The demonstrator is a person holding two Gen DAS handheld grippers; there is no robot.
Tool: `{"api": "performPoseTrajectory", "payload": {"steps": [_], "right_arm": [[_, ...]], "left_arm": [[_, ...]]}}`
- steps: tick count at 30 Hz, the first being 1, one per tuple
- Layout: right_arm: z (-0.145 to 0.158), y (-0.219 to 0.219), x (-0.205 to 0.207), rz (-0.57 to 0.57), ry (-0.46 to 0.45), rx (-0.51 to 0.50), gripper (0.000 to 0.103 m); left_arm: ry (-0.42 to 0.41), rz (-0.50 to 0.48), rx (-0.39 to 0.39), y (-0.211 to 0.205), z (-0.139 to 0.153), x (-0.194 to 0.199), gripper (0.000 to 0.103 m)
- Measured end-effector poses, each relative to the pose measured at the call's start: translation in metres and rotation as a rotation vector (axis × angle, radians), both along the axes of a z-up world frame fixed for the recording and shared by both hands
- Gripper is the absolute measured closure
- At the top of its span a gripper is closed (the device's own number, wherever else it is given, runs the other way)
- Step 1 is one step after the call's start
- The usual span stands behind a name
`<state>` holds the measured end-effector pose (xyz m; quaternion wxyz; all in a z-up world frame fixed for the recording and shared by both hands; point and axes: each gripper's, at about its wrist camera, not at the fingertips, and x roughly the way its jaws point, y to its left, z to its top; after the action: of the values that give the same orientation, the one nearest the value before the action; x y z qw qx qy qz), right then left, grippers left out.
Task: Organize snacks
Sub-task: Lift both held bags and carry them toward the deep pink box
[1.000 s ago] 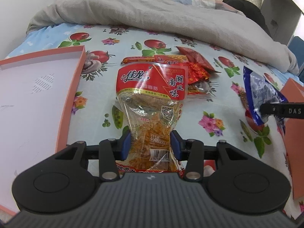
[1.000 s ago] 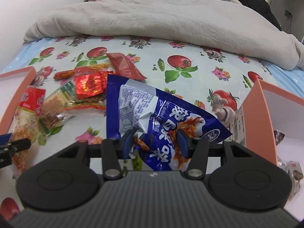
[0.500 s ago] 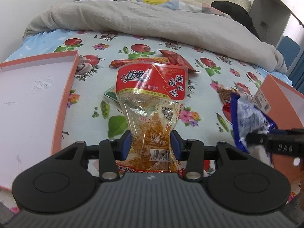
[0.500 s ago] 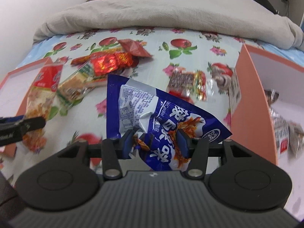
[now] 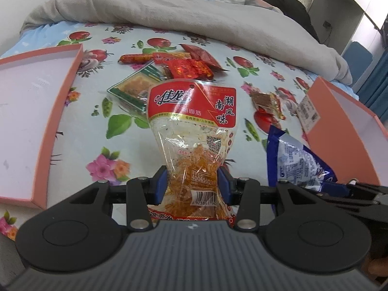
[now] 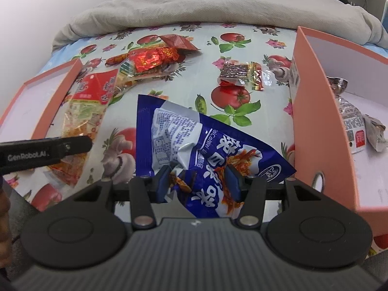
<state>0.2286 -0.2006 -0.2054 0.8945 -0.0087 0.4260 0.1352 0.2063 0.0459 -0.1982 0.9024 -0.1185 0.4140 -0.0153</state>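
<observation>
Salmon-pink card forms the shallow box (image 5: pixel 55 121) lying open on the bed at the far left, its white floor showing nothing inside. Just right of it the left claw (image 5: pixel 191 186) is closed on the lower part of a clear packet with a red label (image 5: pixel 191 131), which hangs clear of the fruit-print sheet (image 5: pixel 101 82). Beyond, near the grey blanket (image 5: pixel 194 21), a loose heap of red-wrapped snacks (image 5: pixel 189 68) waits on the sheet, with a small brown-and-gold packet (image 6: pixel 240 76) lying apart to its right. Further right, the right claw (image 6: pixel 198 181) is clamped on a crumpled blue bag (image 6: pixel 191 143), held up beside the orange wall of the right-hand box (image 6: pixel 312 111), where a couple of silver-wrapped snacks (image 6: pixel 351 118) already lie.

The step in hand looks like carrying each packet to its nearer box. To do it well, each packet should clear the box wall before the claw lowers, since the blue bag's corner sits close to the right wall and could catch on it. Both grips pinch soft film, so a steady carry without swinging is wise. Releasing low and flat on the box floor should keep the packets from sliding onto those already placed.
</observation>
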Motion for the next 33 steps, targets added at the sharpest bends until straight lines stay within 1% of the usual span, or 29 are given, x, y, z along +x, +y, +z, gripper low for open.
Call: {"api": "performPoseTrajectory", "payload": {"steps": [2, 6, 12, 17, 21, 27, 33], "right_arm": [[0.003, -0.002, -0.002, -0.011, -0.007, 0.011, 0.051], [0.018, -0.002, -0.006, -0.012, -0.051, 0.016, 0.051], [0.049, -0.007, -0.011, -0.014, -0.13, 0.014, 0.051], [0.079, -0.018, -0.014, -0.03, -0.187, 0.033, 0.051], [0.104, -0.028, -0.014, -0.047, -0.244, 0.038, 0.051], [0.134, -0.047, -0.007, -0.075, -0.315, 0.048, 0.051], [0.156, -0.064, -0.002, -0.102, -0.376, 0.042, 0.051]], "left_arm": [[-0.009, -0.009, 0.006, -0.002, 0.005, -0.001, 0.053], [-0.032, -0.015, 0.013, -0.005, 0.022, -0.002, 0.053], [-0.044, -0.017, 0.019, -0.009, 0.053, 0.001, 0.054], [-0.094, -0.029, 0.002, -0.016, 0.086, 0.001, 0.054], [-0.136, -0.053, -0.01, -0.028, 0.111, 0.009, 0.054], [-0.21, -0.091, -0.023, -0.05, 0.149, 0.022, 0.054], [-0.262, -0.139, -0.045, -0.077, 0.175, 0.03, 0.053]]}}
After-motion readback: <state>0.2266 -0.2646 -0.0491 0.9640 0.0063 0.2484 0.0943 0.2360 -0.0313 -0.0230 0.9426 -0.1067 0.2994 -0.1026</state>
